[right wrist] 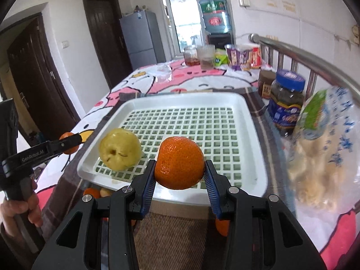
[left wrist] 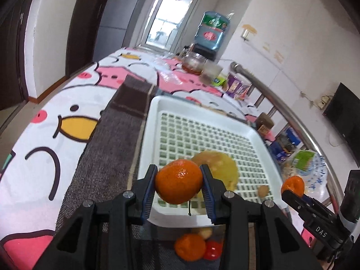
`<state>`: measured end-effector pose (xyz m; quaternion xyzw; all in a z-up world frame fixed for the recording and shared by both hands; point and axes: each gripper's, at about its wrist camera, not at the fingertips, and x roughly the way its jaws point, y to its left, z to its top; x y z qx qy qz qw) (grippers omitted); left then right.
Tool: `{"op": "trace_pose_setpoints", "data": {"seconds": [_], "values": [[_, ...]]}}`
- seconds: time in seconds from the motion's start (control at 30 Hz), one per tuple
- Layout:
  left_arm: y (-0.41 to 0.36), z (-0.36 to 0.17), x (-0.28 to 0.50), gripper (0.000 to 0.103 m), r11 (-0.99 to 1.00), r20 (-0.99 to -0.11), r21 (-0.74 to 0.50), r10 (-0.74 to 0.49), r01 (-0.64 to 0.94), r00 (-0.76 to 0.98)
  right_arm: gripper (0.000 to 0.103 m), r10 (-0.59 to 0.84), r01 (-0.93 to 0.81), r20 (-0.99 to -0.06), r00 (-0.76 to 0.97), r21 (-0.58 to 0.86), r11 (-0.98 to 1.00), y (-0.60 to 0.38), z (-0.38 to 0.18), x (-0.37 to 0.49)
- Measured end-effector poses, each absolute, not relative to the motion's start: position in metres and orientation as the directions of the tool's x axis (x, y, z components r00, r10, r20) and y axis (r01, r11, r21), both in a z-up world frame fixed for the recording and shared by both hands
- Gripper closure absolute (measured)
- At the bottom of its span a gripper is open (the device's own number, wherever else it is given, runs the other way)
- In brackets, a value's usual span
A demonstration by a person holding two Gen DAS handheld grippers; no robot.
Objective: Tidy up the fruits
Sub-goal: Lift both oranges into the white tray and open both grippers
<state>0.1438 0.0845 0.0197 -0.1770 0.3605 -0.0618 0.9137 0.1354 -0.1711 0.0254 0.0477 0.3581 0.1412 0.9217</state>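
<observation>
My left gripper [left wrist: 178, 169] is shut on an orange mandarin [left wrist: 178, 184], held above the near edge of the white slotted tray [left wrist: 153, 121]. My right gripper [right wrist: 180, 164] is shut on a second mandarin [right wrist: 178, 155], also over the tray's [right wrist: 180, 100] near edge. A yellow pear [right wrist: 120, 149] lies in the tray's near left corner, with a small brown fruit [left wrist: 262, 190] a little way off. Each view shows the other gripper from the side: the right one [left wrist: 292, 191], and the left one [right wrist: 72, 142] in a person's hand [right wrist: 13, 211].
Loose fruit lies in front of the tray: another mandarin [left wrist: 190, 247], a red tomato [left wrist: 212, 250], a pale small fruit [left wrist: 205, 232]. A blue-lidded jar [right wrist: 285, 103] and a plastic bag [right wrist: 326, 153] stand right of the tray, below a metal rail [right wrist: 315, 58]. Jars [right wrist: 191, 55] stand at the far end.
</observation>
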Motion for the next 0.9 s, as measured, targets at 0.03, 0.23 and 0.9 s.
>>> {"op": "trace_pose_setpoints", "data": {"seconds": [0.03,0.23,0.9], "values": [[0.084,0.016,0.146,0.062,0.931,-0.644,-0.364,-0.239,-0.016,0.727,0.063,0.293,-0.224,-0.653,0.698,0.190,0.956,-0.170,0.022,0.139],[0.077,0.002,0.155,0.062,0.941,-0.672,-0.338,-0.230,-0.015,0.704,0.063,0.266,-0.206,-0.679,0.684,0.170,0.964,-0.164,0.007,0.154],[0.065,-0.008,0.156,0.061,0.964,-0.689,-0.265,-0.189,-0.001,0.700,0.058,0.158,-0.262,-0.696,0.701,-0.045,0.964,-0.125,-0.012,0.163]]}}
